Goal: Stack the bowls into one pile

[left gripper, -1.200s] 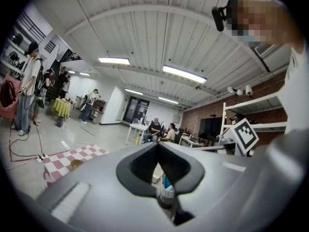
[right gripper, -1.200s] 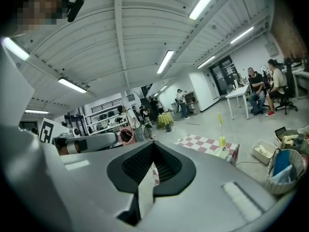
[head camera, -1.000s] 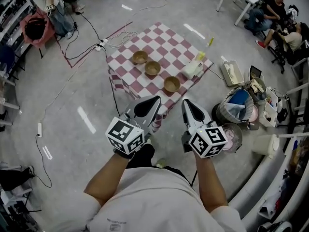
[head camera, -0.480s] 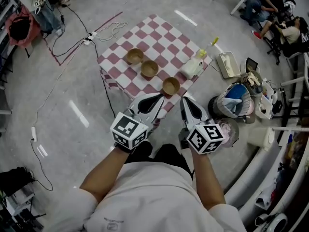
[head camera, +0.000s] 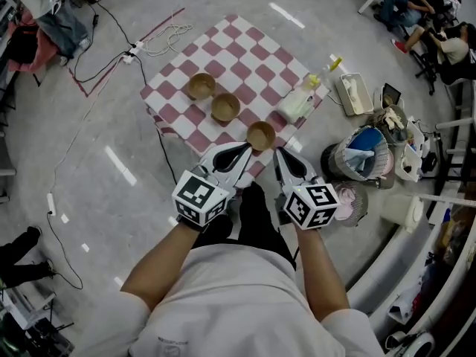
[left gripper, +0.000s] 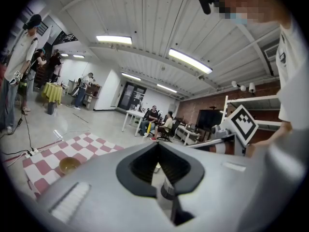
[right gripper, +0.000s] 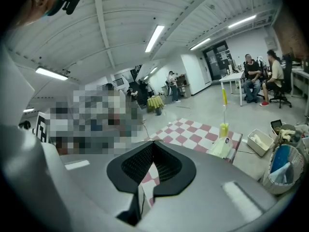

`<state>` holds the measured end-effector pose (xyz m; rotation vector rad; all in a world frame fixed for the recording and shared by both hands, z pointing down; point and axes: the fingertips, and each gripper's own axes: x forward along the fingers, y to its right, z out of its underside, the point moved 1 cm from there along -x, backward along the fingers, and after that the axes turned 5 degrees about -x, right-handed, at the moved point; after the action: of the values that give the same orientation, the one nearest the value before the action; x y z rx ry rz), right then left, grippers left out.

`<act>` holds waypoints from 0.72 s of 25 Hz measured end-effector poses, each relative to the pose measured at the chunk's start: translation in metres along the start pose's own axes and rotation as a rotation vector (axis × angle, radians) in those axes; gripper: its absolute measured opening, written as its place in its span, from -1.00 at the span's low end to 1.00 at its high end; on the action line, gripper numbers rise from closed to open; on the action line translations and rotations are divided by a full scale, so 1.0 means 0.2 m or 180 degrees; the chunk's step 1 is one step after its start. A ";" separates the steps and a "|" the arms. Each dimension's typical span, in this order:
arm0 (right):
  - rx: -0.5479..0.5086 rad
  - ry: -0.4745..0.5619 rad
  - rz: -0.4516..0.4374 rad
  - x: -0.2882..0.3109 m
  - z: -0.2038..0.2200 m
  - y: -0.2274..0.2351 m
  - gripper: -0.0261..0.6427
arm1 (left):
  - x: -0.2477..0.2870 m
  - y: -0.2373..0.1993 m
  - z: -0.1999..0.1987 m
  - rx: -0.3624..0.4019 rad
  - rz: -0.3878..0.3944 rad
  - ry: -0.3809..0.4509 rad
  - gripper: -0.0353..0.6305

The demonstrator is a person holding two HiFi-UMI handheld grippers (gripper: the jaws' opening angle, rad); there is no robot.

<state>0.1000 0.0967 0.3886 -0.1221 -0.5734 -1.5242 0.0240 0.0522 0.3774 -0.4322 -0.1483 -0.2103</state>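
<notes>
Three brown bowls stand apart in a diagonal row on a red-and-white checkered table (head camera: 245, 58): a far bowl (head camera: 201, 86), a middle bowl (head camera: 225, 107) and a near bowl (head camera: 261, 135). My left gripper (head camera: 239, 152) and right gripper (head camera: 278, 155) are held side by side short of the table's near corner, on either side of the near bowl and apart from it. Both are shut with nothing between the jaws. In the left gripper view one bowl (left gripper: 69, 164) shows on the checkered cloth, left of the left gripper (left gripper: 157, 145). The right gripper (right gripper: 153, 143) points over the cloth; no bowl shows there.
A white jug (head camera: 296, 105) and a yellow-capped bottle (head camera: 328, 67) stand at the table's right edge. Bins and a bucket (head camera: 363, 157) crowd the floor on the right. Cables and a power strip (head camera: 134, 50) lie on the floor to the left. People sit at the far right.
The table and bowls have come nearer in the head view as the person stepped forward. Both grippers now reach the near corner by the near bowl. Both stayed shut.
</notes>
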 end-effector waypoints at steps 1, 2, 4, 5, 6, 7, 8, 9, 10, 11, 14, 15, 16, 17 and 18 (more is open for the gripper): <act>-0.0020 -0.0043 -0.0027 0.03 0.01 0.03 -0.89 | 0.03 -0.02 0.01 0.0000 -0.0019 -0.0010 -0.88; -0.0045 -0.0087 -0.0054 0.07 0.01 0.06 -0.89 | 0.07 -0.04 0.01 0.0005 -0.0039 -0.0019 -0.88; -0.0092 -0.0170 -0.0098 0.13 0.02 0.12 -0.89 | 0.13 -0.08 0.02 0.0006 -0.0086 -0.0041 -0.88; -0.0115 -0.0211 -0.0114 0.17 0.03 0.16 -0.89 | 0.17 -0.11 0.03 0.0000 -0.0114 -0.0057 -0.88; -0.0140 -0.0255 -0.0126 0.21 0.03 0.19 -0.89 | 0.20 -0.13 0.04 -0.0010 -0.0145 -0.0078 -0.88; -0.0169 -0.0303 -0.0136 0.24 0.04 0.22 -0.89 | 0.24 -0.16 0.05 -0.0024 -0.0178 -0.0102 -0.88; -0.0200 -0.0358 -0.0149 0.27 0.05 0.26 -0.89 | 0.27 -0.18 0.06 -0.0038 -0.0210 -0.0128 -0.88; -0.0230 -0.0421 -0.0167 0.31 0.07 0.29 -0.89 | 0.30 -0.21 0.07 -0.0049 -0.0240 -0.0154 -0.88; -0.0254 -0.0490 -0.0192 0.34 0.09 0.32 -0.89 | 0.34 -0.23 0.09 -0.0058 -0.0265 -0.0182 -0.88; -0.0271 -0.0563 -0.0221 0.37 0.12 0.35 -0.89 | 0.37 -0.25 0.11 -0.0065 -0.0288 -0.0212 -0.88; -0.0295 -0.0789 -0.0291 0.48 0.22 0.45 -0.89 | 0.46 -0.33 0.18 -0.0096 -0.0356 -0.0311 -0.88; -0.0303 -0.0862 -0.0302 0.51 0.26 0.49 -0.89 | 0.49 -0.35 0.20 -0.0117 -0.0380 -0.0342 -0.88; -0.0311 -0.0932 -0.0313 0.54 0.30 0.52 -0.88 | 0.51 -0.37 0.23 -0.0138 -0.0405 -0.0371 -0.88; -0.0314 -0.0996 -0.0324 0.56 0.33 0.55 -0.88 | 0.54 -0.39 0.25 -0.0157 -0.0429 -0.0398 -0.88; -0.0310 -0.1053 -0.0338 0.59 0.36 0.58 -0.88 | 0.56 -0.41 0.28 -0.0174 -0.0452 -0.0424 -0.88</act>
<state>0.1846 0.0286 0.5320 -0.4303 -0.7772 -1.6479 0.1073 -0.0147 0.4807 -0.4907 -0.3050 -0.3258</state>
